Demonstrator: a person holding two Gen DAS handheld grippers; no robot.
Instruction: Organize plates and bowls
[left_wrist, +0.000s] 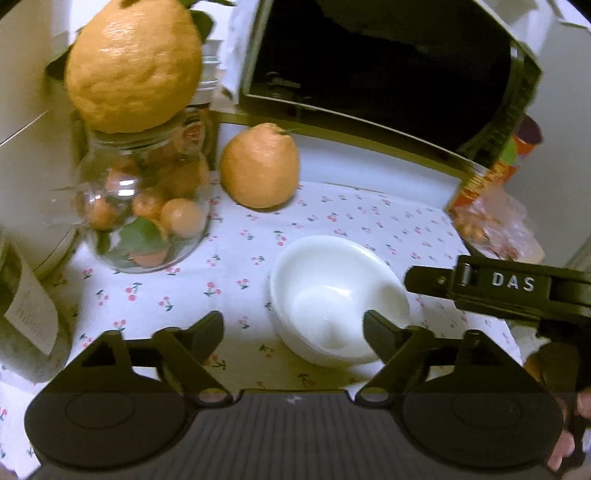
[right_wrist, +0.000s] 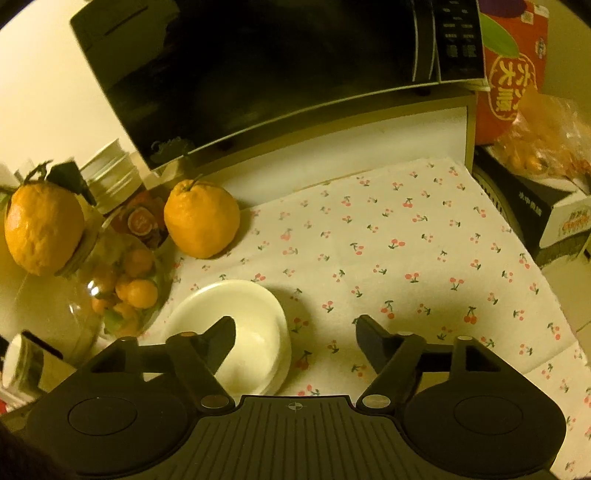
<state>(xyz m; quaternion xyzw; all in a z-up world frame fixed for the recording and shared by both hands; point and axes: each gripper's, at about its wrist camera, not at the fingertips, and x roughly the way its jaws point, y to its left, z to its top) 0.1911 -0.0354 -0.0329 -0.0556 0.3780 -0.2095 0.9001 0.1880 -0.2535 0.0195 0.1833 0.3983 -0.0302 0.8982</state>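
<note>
The white bowls (left_wrist: 332, 299) are sitting stacked on the cherry cloth (right_wrist: 406, 258), near the glass jar (left_wrist: 140, 206). The left gripper (left_wrist: 293, 332) is standing wide open, holding nothing. The right gripper (right_wrist: 295, 332) is standing wide open too, holding nothing.

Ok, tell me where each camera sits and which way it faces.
Left wrist: on the left gripper, looking down and forward over the cloth at the bowls, jar and microwave; shows its own open fingers, the right gripper and fingertips at the right edge.
Right wrist: on the right gripper, looking down and forward at the cloth, bowls at left; shows only its own open fingers.
Shared: bowls, jar, microwave, cloth, loose orange.
</note>
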